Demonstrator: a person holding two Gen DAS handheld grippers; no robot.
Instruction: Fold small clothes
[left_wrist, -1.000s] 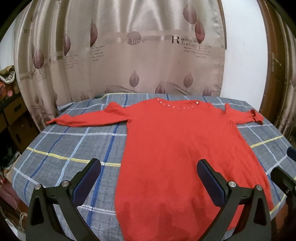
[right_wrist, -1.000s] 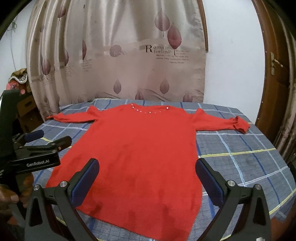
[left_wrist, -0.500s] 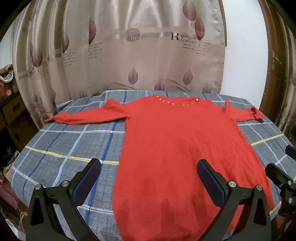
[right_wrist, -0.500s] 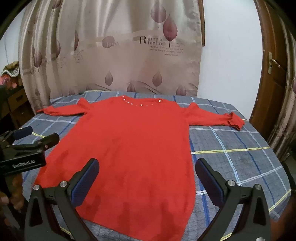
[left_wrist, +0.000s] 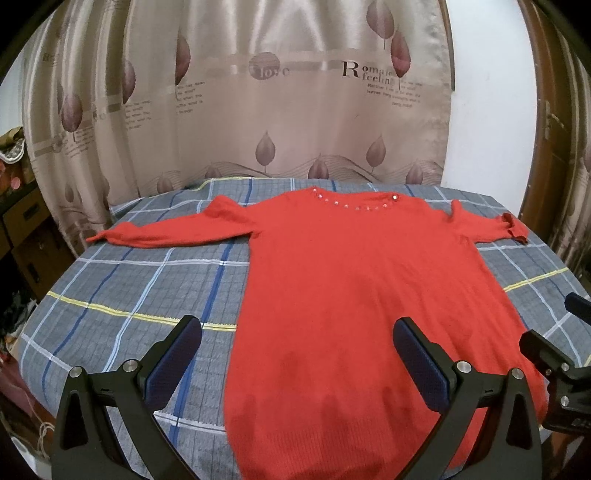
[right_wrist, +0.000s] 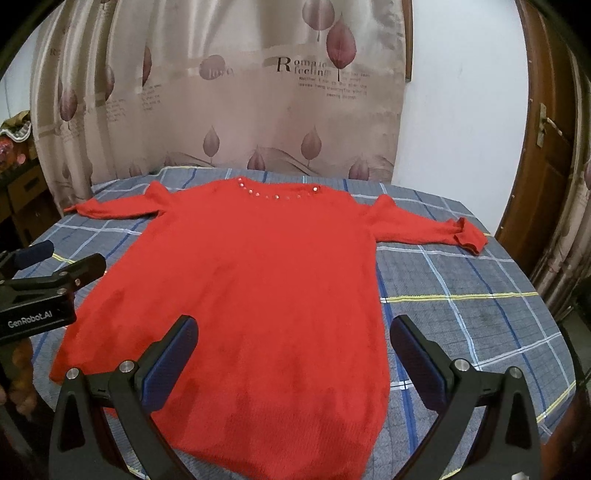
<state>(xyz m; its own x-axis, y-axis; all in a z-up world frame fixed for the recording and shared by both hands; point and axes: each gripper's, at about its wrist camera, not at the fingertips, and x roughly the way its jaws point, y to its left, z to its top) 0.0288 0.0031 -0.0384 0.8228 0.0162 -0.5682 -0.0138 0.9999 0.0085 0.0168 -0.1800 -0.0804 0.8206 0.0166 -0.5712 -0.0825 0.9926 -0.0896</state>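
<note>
Both grippers, left gripper (left_wrist: 297, 354) and right gripper (right_wrist: 293, 352), hover wide open (empty) above the red sweater's (left_wrist: 362, 295) hem.

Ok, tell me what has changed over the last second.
Little. Nothing was taken hold of or let go. Both cameras shifted slightly: in the right wrist view the left gripper sits a little lower and farther toward the left edge, and the sweater appears shifted. The sweater itself stayed flat on the checked cloth with both sleeves spread out. The left gripper and right gripper stayed open above its hem.
</note>
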